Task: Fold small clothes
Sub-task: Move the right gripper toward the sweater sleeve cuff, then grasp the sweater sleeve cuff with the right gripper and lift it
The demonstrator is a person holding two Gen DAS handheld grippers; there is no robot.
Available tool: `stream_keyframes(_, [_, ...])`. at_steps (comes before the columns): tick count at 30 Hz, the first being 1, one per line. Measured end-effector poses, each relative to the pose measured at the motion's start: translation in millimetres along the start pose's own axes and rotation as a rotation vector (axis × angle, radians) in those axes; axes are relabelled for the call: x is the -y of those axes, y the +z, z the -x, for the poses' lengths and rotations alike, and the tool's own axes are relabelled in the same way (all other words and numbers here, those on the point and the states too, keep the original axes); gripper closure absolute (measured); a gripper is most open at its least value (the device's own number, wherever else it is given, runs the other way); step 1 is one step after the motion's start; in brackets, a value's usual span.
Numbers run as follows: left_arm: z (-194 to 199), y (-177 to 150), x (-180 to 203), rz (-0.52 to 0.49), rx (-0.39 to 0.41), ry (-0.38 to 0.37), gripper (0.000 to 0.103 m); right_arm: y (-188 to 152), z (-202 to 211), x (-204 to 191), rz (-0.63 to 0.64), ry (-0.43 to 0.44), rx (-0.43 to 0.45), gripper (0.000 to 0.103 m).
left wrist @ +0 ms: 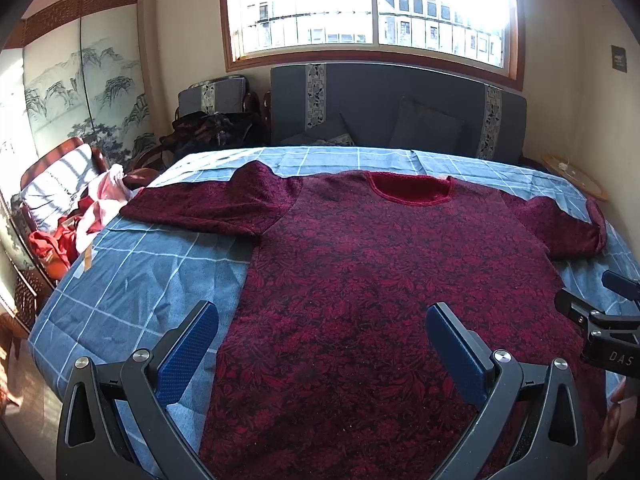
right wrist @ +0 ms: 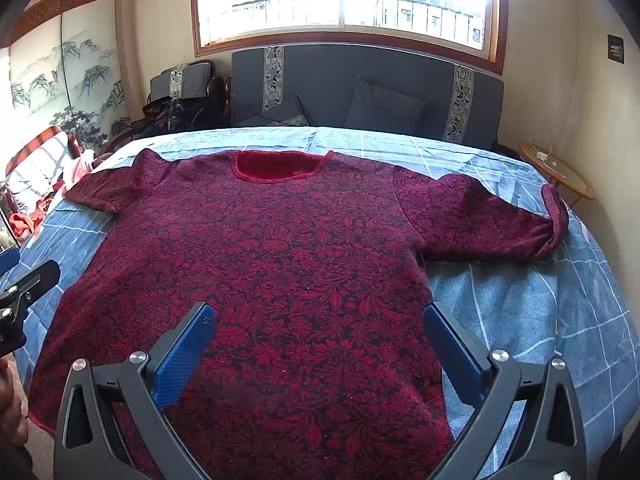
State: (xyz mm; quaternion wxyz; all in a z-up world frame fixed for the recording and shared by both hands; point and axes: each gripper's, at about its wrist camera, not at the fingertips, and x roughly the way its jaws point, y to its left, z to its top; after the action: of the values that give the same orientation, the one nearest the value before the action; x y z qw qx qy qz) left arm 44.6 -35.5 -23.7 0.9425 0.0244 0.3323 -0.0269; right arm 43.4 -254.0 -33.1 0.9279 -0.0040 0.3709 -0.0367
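Note:
A dark red floral sweater (left wrist: 372,280) (right wrist: 280,264) lies flat and spread out on the blue checked bedspread (left wrist: 132,280) (right wrist: 540,320), neckline toward the headboard, both sleeves stretched sideways. My left gripper (left wrist: 322,320) hovers open over the lower left part of the sweater, nothing between its blue pads. My right gripper (right wrist: 318,320) hangs open above the lower right part, also empty. Each gripper shows at the edge of the other's view: the right one (left wrist: 600,312) and the left one (right wrist: 20,292).
A grey headboard (left wrist: 400,108) with cushions stands at the far end under a window. Red and pink clothes (left wrist: 80,220) are piled on a chair at left. A small round table (right wrist: 560,176) stands at right. A person's hand (right wrist: 10,412) shows at the lower left.

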Motion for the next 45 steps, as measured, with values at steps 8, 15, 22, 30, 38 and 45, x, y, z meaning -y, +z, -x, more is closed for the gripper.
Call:
stream_keyframes(8, [-13.0, 4.6, 11.8, -0.009, -0.026, 0.004, 0.000, 8.7, -9.0, 19.6, -0.012, -0.039, -0.010, 0.000])
stream_keyframes(15, [-21.8, 6.7, 21.2, -0.024, -0.042, 0.005, 0.000, 10.7, -21.5, 36.2, -0.026, -0.053, -0.029, 0.000])
stream_keyframes(22, [-31.7, 4.7, 28.4, -0.035, -0.066, 0.008, 0.000, 11.3, -33.4, 50.8, -0.037, -0.067, -0.047, 0.000])
stream_keyframes(30, [-47.3, -0.2, 32.7, -0.042, -0.100, 0.011, 0.000, 13.1, -49.6, 74.0, -0.065, -0.086, -0.071, 0.000])
stream_keyframes(38, [-59.0, -6.0, 34.8, -0.040, -0.125, 0.000, 0.000, 18.5, -61.4, 107.7, -0.106, -0.116, -0.079, 0.000])
stream_keyframes(45, [-63.5, -11.1, 29.0, -0.044, -0.129, -0.014, 0.000, 37.5, -57.8, 191.6, -0.221, -0.229, 0.008, 0.002])
